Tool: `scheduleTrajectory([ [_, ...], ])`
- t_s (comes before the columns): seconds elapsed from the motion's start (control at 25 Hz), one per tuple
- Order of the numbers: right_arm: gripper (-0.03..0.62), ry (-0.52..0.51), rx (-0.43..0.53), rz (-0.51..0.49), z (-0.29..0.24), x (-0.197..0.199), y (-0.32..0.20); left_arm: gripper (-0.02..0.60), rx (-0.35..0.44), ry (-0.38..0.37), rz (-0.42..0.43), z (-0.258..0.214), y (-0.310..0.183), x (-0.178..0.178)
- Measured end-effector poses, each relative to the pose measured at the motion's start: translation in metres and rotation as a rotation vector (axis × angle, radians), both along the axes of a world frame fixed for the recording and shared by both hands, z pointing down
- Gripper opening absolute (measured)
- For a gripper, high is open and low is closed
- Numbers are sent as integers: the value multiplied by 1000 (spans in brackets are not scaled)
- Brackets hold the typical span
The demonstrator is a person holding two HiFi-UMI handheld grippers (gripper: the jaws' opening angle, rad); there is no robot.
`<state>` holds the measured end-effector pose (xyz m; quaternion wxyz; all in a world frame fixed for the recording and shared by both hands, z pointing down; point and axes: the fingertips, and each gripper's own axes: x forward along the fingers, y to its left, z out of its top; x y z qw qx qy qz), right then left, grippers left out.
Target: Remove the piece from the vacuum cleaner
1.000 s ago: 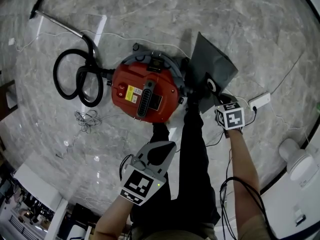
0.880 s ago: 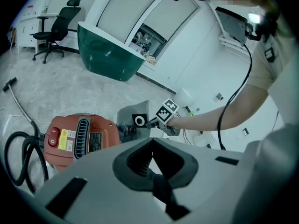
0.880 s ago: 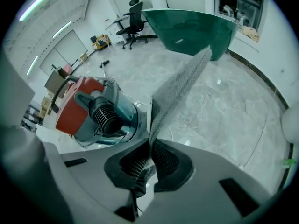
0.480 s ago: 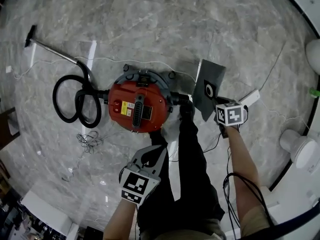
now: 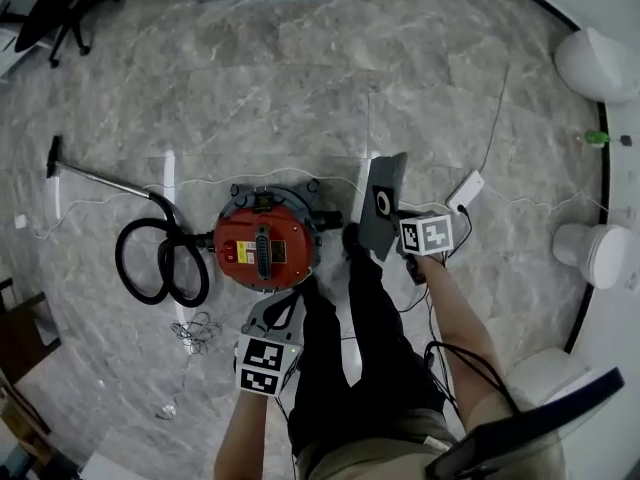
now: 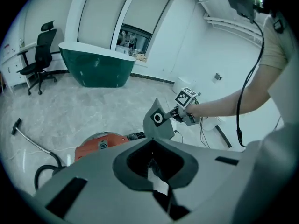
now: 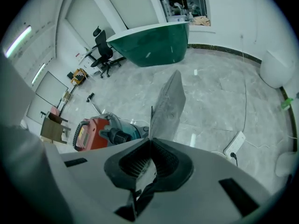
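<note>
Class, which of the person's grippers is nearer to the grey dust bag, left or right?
Right. The right gripper is clamped on an edge of the grey dust bag. The left gripper is shut on nothing and hangs apart from the bag, on the far side of the person's leg.

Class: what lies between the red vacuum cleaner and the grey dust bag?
The person's dark shoe, in the head view, stands between the vacuum cleaner and the dust bag.

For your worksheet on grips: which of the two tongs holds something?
The right tongs, shut on the grey dust bag; the left tongs grip nothing.
</note>
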<state>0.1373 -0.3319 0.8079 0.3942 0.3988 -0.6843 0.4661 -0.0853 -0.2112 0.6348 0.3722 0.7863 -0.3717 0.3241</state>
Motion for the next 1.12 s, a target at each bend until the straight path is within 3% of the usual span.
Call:
scheduleTrajectory([
  [0.28,21,-130,32,56,-66,-26,-11,3,57,-55,30,-40,-18,-27],
  [0.56,23,-295,106,235,-143,-9,-6,3,136,-76,75,-96,-22,-33],
  [0.8,23,-351,179,203,-204,-21,13,3,198,-100,60,-137,-18,-49],
  [1.12,23,-409,277,181,-287,-30,33,3,281,-53,87,-187,-10,-37],
])
